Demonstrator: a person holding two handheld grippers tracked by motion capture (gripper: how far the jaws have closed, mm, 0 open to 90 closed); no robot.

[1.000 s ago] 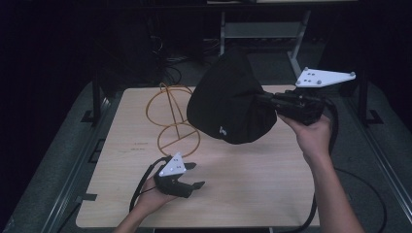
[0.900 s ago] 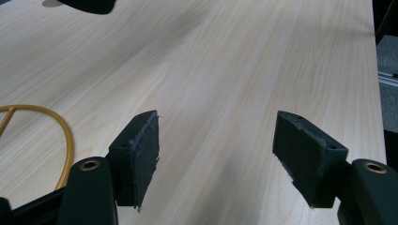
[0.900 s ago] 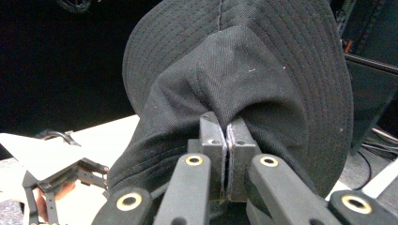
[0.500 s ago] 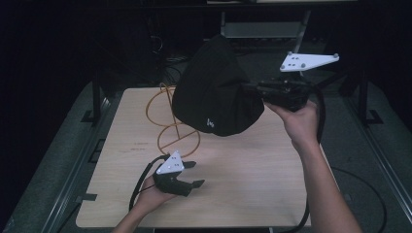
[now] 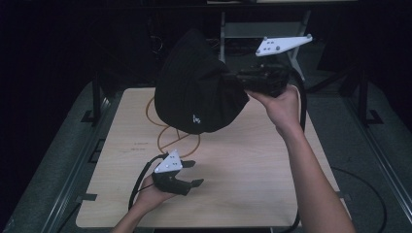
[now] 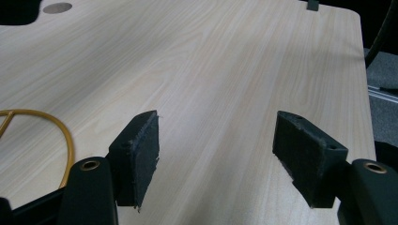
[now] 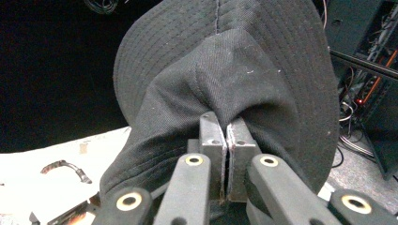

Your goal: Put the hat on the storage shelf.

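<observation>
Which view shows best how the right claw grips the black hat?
The right gripper view: the right claw has its jaws shut on a pinched fold of the black hat. The high view shows the hat hanging above the table, the pinch itself hidden. The left gripper view looks along the tabletop and the yellow wire stand.

A black bucket hat (image 5: 197, 90) with a small white logo hangs crumpled in the air above the far table (image 5: 243, 165), pinched by the right tongs (image 5: 238, 80).

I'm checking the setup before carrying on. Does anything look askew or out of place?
Nothing is damaged or spilled. The black hat hangs bunched above the table, pinched by the right gripper; the yellow wire stand sits bare beneath.
</observation>
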